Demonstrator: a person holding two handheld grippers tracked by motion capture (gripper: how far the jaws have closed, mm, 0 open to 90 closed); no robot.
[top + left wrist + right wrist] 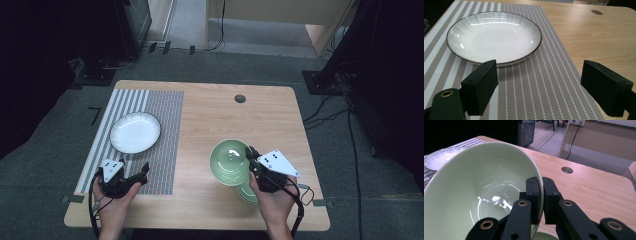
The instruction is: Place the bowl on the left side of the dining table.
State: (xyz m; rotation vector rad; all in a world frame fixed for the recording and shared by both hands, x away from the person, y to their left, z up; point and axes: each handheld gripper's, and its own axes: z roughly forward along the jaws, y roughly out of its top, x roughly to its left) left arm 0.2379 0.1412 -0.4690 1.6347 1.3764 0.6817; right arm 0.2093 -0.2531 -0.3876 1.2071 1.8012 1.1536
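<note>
A pale green bowl (229,161) (481,192) hangs tilted above the table, my right gripper (253,159) (541,195) shut on its right rim, one jaw inside and one outside. Beneath it lies a second green dish (247,192) (544,236), mostly hidden. A white plate with a dark rim (135,132) (494,37) rests on the striped placemat (160,145) (541,92). My left gripper (143,175) (539,85) is open just above the mat's near part, short of the plate, nothing between its jaws.
The wooden table (270,120) has a round cable hole (240,98) (567,170) near its far edge. Cables and stands lie on the grey floor around it. The mat covers the table's left part.
</note>
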